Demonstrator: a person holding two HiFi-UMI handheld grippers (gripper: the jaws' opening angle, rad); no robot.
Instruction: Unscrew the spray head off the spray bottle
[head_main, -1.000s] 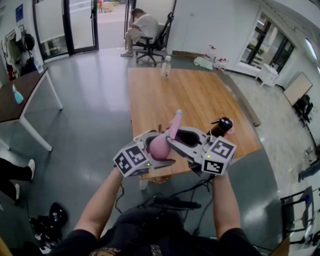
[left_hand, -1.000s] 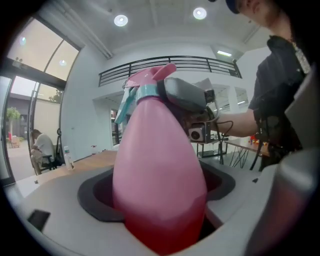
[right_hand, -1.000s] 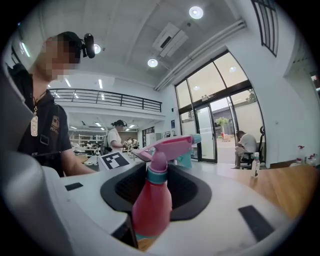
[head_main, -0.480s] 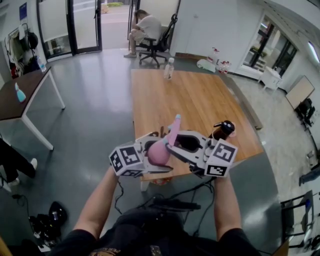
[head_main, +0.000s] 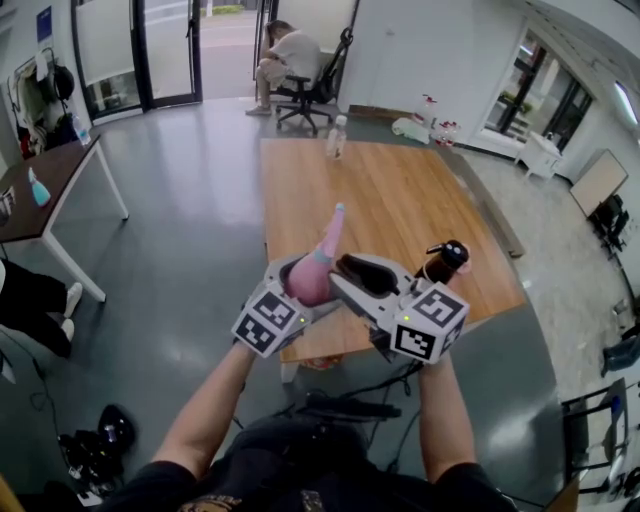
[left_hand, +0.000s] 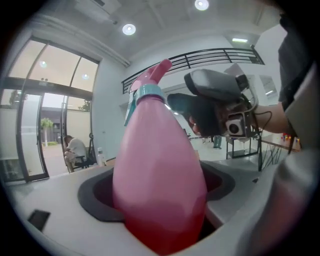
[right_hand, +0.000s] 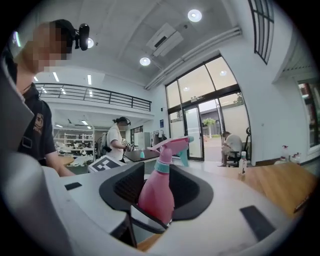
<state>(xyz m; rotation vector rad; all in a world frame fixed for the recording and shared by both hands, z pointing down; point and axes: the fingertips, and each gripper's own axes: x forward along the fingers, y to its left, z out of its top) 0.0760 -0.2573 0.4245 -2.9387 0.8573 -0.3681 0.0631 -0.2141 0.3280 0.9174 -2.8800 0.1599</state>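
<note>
Left tool (head_main: 298, 290) clamps pink spray bottle (head_main: 314, 278), head up, above wooden table (head_main: 400, 190) edge; dark bottle (head_main: 444, 260) stands near.

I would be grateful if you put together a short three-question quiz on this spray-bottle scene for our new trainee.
1. True or false: the spray head is already off the spray bottle.
2. The left gripper has its jaws shut on which part of the bottle? A) the spray head B) the pink body C) the trigger
3. What colour is the collar just beneath the spray head?

Key: 1 false, the head sits on the neck; 2 B; 3 teal.
</note>
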